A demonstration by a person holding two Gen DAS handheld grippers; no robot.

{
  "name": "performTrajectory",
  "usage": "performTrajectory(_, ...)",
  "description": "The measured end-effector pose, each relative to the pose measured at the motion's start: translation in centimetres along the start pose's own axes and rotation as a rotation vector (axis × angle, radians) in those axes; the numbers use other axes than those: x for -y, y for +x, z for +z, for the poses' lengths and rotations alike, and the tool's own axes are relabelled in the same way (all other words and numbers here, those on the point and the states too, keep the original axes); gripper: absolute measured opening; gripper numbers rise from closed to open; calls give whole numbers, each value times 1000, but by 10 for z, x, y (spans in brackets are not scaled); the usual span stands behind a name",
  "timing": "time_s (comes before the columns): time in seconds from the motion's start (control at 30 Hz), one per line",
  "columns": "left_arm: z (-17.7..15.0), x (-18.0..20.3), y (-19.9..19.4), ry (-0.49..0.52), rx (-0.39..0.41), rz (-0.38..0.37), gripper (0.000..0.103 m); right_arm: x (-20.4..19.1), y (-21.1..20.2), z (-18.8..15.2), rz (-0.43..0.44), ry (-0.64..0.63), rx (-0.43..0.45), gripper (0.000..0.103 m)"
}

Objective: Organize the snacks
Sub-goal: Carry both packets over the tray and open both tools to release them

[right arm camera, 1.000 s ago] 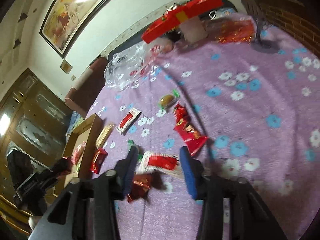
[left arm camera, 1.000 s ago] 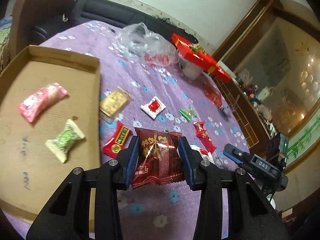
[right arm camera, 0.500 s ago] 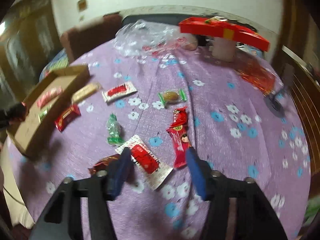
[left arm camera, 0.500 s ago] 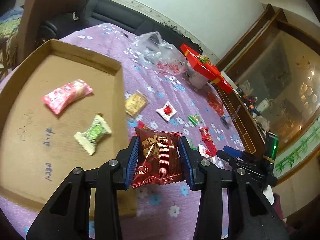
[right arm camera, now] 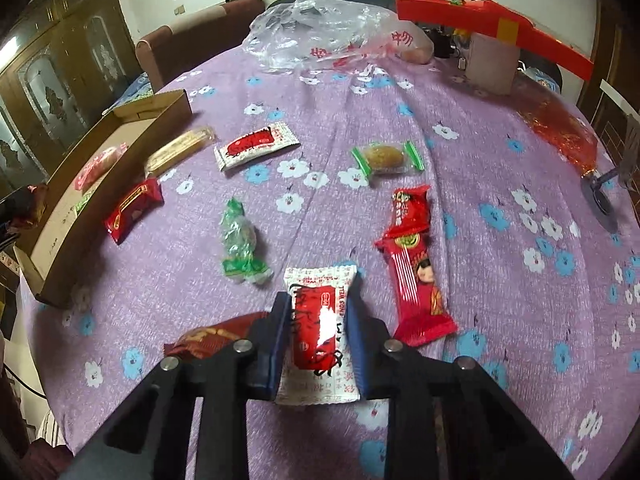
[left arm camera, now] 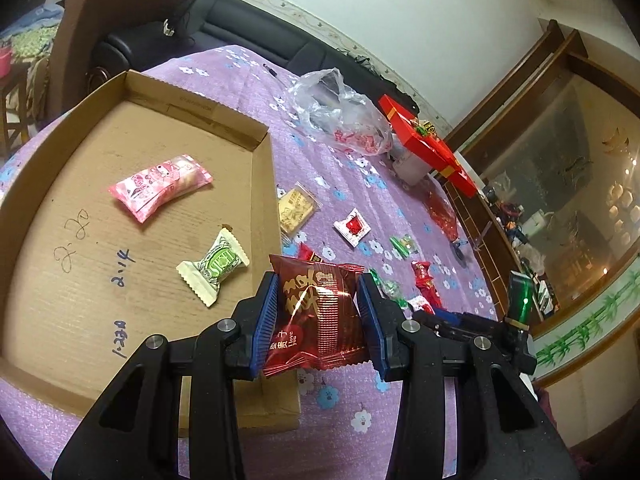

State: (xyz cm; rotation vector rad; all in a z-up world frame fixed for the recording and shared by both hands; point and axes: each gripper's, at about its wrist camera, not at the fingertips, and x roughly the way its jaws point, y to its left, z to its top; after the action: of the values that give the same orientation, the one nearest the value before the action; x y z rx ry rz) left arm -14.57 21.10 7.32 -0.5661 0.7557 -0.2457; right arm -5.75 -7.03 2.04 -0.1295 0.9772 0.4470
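Tilting down, right gripper (right arm camera: 318,330) closing

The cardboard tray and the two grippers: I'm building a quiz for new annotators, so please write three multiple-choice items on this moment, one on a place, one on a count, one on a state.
1. Where does the green-and-cream candy lie?
A. inside the cardboard tray
B. under the clear plastic bag
C. on the red box

2. How many snacks lie inside the tray?
A. none
B. two
C. five

3. What is between the fingers of the right gripper?
A. nothing
B. a green twist-wrapped candy
C. a white-and-red packet

Answers: 1 A, it rests on the tray floor beside the pink packet. 2 B, only the pink packet and the green-and-cream candy are in it; the dark red packet is in the left gripper. 3 C, the fingers are closing on its sides.
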Motion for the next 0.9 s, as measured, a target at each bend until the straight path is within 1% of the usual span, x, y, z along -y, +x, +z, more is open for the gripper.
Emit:
performTrajectory(0.1, 0, -4, -4, -9, 9, 3, 40, 4, -7, -2, 11, 47, 20, 28)
performTrajectory(0.23, 5, -15, -13, -24, 36, 29, 40, 4, -33, 7, 21, 106, 100, 28)
performTrajectory(0.3, 7, -25, -17, -48, 51, 56, 40, -7, -46, 15, 35, 96, 137, 28)
performTrajectory(0.37, 9, -35, -20, -70, 59, 80, 40, -28, -55, 23, 66, 61, 164, 28)
performTrajectory(0.47, 9, -54, -22, -116, 63, 117, 40, -67, -55, 30, 126, -9, 162, 28)
performTrajectory(0.6, 11, -74, -25, -148, 64, 156, 40, -127, -37, 39, 238, -85, 122, 28)
performTrajectory(0.73, 14, -86, -31, -159, 79, 194, 40, -183, -14, 47, 307, -166, 79, 28)
performTrajectory(0.8, 15, -92, -34, -170, 84, 208, 40, -209, -4, 49, 329, -205, 61, 28)
performTrajectory(0.9, 17, -102, -40, -190, 90, 204, 40, -238, 14, 52, 339, -247, 30, 28)
